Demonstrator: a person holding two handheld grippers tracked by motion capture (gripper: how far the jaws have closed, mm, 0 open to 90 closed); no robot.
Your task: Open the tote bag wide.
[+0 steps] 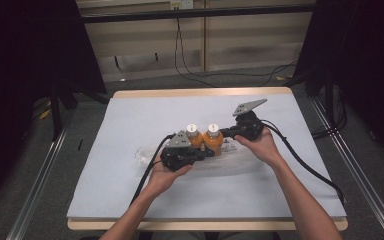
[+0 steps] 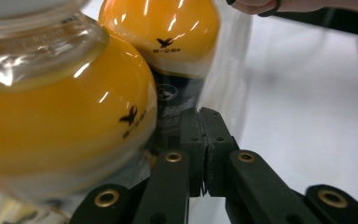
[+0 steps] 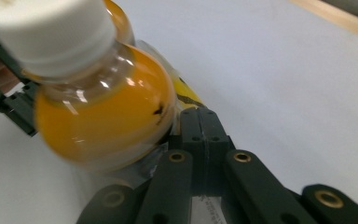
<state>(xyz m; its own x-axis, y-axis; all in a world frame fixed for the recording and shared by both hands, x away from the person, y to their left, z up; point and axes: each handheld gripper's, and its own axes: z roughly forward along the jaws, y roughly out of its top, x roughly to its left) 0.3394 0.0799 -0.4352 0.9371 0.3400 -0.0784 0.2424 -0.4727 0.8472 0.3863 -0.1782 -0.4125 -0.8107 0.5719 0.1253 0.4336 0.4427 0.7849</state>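
Two orange juice bottles with white caps, one (image 1: 194,136) and the other (image 1: 213,137), stand side by side inside a clear plastic bag (image 1: 145,152) at the middle of the table. My left gripper (image 1: 205,150) sits at the bag's near left side. In the left gripper view its jaws (image 2: 204,135) are shut on the bag's film, right beside the near bottle (image 2: 65,121) and the far bottle (image 2: 168,37). My right gripper (image 1: 226,135) comes in from the right. Its jaws (image 3: 199,126) are shut on the bag's film against a bottle (image 3: 107,116).
A white sheet (image 1: 130,115) covers the wooden table (image 1: 200,92). The bag's loose end trails to the left of the bottles. Black cables (image 1: 300,160) run from each gripper toward the table's near edge. Dark stands flank the table.
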